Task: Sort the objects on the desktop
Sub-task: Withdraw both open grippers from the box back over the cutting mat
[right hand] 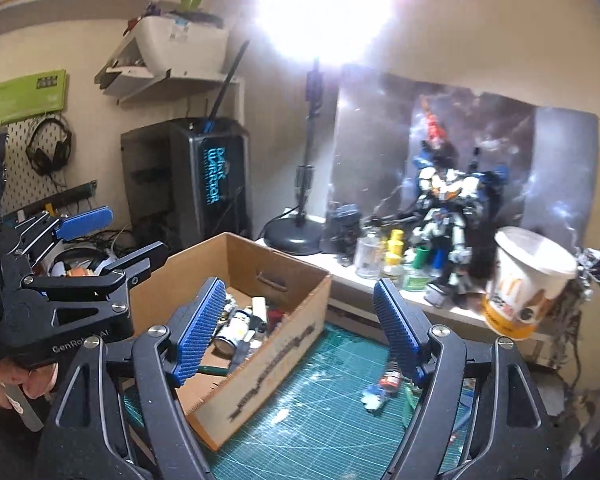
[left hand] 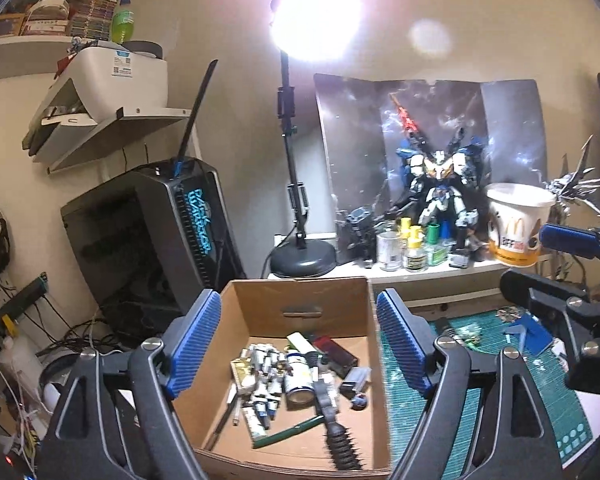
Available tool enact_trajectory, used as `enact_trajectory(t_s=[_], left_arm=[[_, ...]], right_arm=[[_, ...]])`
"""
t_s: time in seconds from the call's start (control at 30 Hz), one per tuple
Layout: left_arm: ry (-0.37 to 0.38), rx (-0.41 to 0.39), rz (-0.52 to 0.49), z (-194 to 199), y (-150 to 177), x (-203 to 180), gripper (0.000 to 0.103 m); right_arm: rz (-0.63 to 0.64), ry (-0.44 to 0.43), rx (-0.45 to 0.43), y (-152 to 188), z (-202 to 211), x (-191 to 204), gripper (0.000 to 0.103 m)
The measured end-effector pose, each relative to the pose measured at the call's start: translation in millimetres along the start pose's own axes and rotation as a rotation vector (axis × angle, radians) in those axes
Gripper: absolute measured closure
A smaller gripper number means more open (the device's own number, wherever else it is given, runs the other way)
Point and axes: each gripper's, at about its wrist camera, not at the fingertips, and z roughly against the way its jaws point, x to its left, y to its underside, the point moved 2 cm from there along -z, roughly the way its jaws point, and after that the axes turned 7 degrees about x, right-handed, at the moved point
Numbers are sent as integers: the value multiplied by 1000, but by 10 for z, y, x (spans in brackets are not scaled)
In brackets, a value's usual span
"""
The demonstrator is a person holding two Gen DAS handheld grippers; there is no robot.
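An open cardboard box (left hand: 300, 300) sits on the desk and holds several small items: tubes, a white bottle (left hand: 300, 376), a black brush (left hand: 340, 436) and a green pen (left hand: 288, 432). My left gripper (left hand: 300, 344) is open and empty right above the box. The box also shows in the right wrist view (right hand: 260, 356), at the left. My right gripper (right hand: 300, 332) is open and empty above the green cutting mat (right hand: 320, 412). Small blue and red bits (right hand: 380, 390) lie on the mat near its right finger.
A desk lamp (left hand: 300, 256), small paint bottles (left hand: 412, 248), a robot model (left hand: 440, 184) and a paper cup (left hand: 516, 224) stand on the raised shelf behind. A dark computer case (left hand: 152, 240) stands at the left. Blue scraps (left hand: 528, 332) lie on the mat.
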Motion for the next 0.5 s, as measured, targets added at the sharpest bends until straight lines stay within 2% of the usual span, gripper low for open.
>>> enact_trajectory(t_s=[0.33, 0.5], left_arm=[[87, -42, 42, 72, 244, -196, 20], [180, -5, 0, 2, 497, -407, 20]], right_arm=[[-59, 98, 18, 418, 286, -353, 28], [-111, 154, 58, 715, 390, -610, 28]])
